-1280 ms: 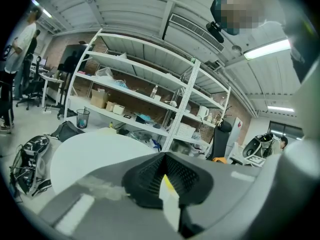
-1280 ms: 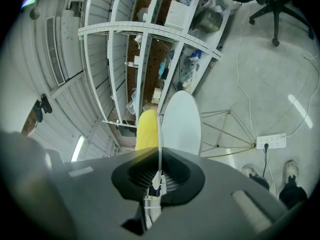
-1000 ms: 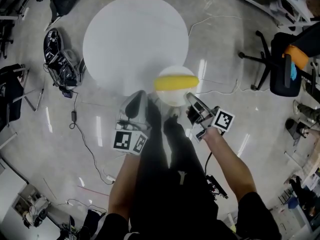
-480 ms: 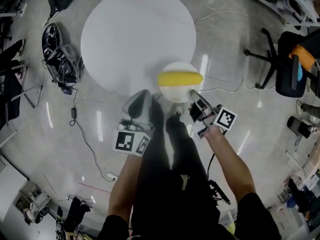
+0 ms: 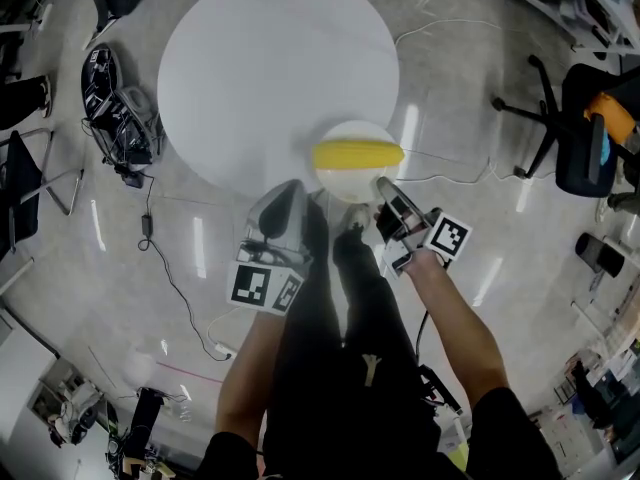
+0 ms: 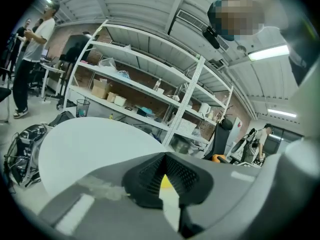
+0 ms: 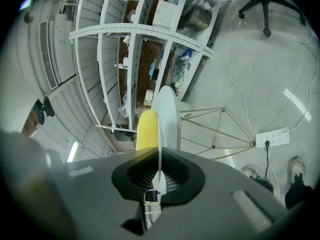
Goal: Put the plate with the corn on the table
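A white plate carrying a yellow corn cob hangs over the near edge of the round white table. My left gripper is shut on the plate's left rim, and my right gripper is shut on its right rim. In the left gripper view the thin white plate edge runs between the dark pads, with the corn behind it and the table beyond. The right gripper view shows the plate edge-on in the pads, with the corn on its left.
Bags and cables lie on the floor left of the table. An office chair stands at the right. A power strip lies on the floor by the table's legs. Shelving and a standing person are beyond.
Both grippers have sunk a little with the plate between them. The table has grown in the head view and the plate now overlaps its near edge more.
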The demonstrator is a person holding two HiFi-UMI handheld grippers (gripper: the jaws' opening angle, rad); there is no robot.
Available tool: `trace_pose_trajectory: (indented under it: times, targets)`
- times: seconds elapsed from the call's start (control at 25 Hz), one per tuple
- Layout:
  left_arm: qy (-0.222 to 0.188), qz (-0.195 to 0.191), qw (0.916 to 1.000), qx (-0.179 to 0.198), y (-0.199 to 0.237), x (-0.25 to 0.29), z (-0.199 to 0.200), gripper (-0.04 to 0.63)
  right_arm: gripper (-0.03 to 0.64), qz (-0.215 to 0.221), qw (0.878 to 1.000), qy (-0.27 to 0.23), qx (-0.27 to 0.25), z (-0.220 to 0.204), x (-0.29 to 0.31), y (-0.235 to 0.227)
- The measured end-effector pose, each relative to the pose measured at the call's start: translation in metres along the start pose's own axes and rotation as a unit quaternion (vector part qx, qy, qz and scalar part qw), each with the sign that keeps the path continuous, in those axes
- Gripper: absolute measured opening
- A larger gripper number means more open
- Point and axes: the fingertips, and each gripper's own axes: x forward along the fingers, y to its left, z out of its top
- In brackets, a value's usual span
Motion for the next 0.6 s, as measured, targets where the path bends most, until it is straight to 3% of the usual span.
trace_pose_trajectory:
  times: [0.6]
  targets:
    - [0.006,-0.003,0.9999,-0.007,0.01,0.014,-0.002,0.006,0.018,-0.013,1.0,-0.009,0.009,0.006,0.016,-0.019]
